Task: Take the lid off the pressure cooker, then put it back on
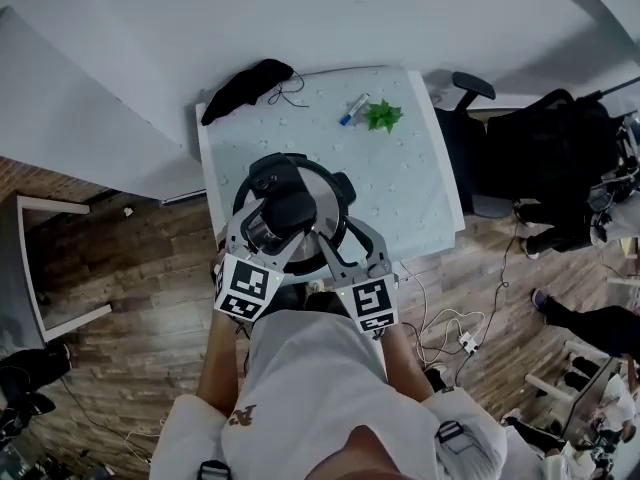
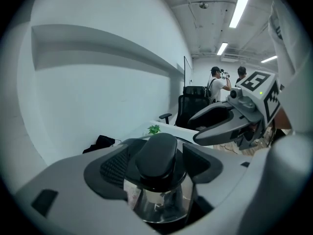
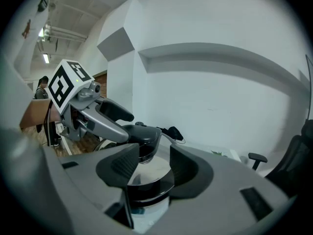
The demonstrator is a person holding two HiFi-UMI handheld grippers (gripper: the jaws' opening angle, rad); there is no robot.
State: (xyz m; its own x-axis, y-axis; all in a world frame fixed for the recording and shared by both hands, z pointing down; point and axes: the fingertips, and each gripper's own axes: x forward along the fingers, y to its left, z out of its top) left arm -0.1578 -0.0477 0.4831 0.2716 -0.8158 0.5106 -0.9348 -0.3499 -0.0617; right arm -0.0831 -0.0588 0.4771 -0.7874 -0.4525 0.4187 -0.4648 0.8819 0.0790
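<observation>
Black lid knob (image 2: 156, 153) in left gripper (image 1: 283, 211)

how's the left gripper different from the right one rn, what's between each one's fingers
The left gripper has the black lid handle filling the gap between its fingers. The right gripper shows only the bare steel lid in its gap. The left fingers sit close on either side of the handle, though contact is unclear, while the right fingers stand wide apart. Both are at the same lid.
</observation>
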